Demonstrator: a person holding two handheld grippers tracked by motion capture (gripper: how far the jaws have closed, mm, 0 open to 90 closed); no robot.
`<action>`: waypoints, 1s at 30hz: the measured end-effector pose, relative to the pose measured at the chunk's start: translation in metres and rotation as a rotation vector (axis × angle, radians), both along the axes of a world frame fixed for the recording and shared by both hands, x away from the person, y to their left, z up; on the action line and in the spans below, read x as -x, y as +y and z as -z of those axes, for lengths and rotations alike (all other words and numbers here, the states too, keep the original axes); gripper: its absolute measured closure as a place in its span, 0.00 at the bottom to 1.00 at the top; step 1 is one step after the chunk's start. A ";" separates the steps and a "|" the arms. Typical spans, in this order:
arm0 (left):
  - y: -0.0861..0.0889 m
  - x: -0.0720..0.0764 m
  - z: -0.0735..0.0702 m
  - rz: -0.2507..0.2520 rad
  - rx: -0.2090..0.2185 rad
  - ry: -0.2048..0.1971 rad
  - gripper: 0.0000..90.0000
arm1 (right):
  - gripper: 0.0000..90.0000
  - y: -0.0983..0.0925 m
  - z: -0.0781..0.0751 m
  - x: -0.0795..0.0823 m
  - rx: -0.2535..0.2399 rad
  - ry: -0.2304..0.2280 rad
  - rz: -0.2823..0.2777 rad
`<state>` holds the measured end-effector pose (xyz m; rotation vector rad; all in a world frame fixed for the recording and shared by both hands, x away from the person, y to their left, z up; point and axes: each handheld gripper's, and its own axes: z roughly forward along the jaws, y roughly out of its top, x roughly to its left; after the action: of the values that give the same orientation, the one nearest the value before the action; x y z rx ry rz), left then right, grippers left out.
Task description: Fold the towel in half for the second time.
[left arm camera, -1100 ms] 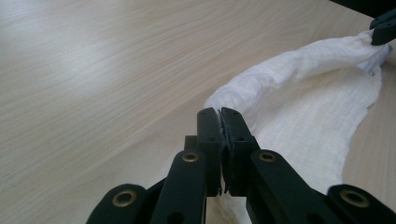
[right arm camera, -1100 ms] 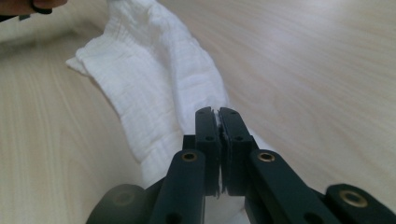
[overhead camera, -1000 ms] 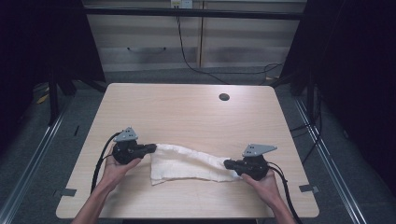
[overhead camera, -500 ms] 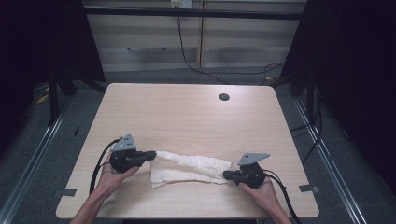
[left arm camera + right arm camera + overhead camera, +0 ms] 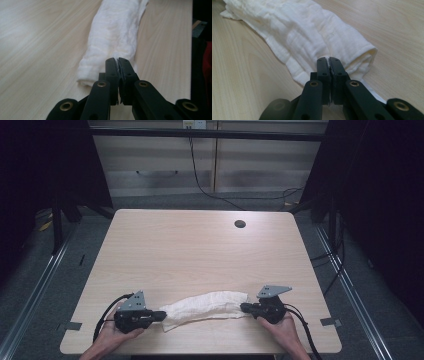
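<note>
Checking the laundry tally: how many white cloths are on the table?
1. A single white cloth, loosely rolled lengthwise, lies along the near edge of the table, stretched between the left tool and the right tool, each clamped on one end.

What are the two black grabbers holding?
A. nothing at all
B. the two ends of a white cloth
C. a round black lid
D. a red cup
B: the left gripper and the right gripper are each clamped on one end of the white cloth lying on the table.
</note>
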<state>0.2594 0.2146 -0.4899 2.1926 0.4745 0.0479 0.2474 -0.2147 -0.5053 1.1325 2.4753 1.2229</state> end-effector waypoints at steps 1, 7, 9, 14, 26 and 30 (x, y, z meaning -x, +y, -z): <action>0.000 0.001 0.003 0.002 -0.011 0.010 0.97 | 0.97 0.000 0.000 0.001 0.005 -0.003 0.006; 0.000 0.001 0.009 -0.004 -0.041 -0.004 0.97 | 0.97 -0.001 -0.002 0.003 0.043 -0.020 0.012; 0.001 0.001 0.009 -0.017 -0.044 -0.003 0.97 | 0.97 -0.001 -0.003 0.004 0.060 -0.024 0.016; 0.003 0.002 0.009 -0.027 -0.030 0.017 0.92 | 0.85 -0.004 -0.004 0.012 0.058 -0.034 -0.003; 0.011 -0.016 -0.012 -0.135 0.096 0.041 0.51 | 0.60 -0.017 -0.029 0.006 -0.119 -0.123 0.062; 0.016 -0.026 -0.023 -0.185 0.131 0.028 0.45 | 0.52 -0.023 -0.043 0.000 -0.131 -0.163 0.127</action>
<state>0.2852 0.2308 -0.4666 2.0186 0.6769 0.0838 0.2477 -0.2379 -0.4620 1.1507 2.1980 1.3976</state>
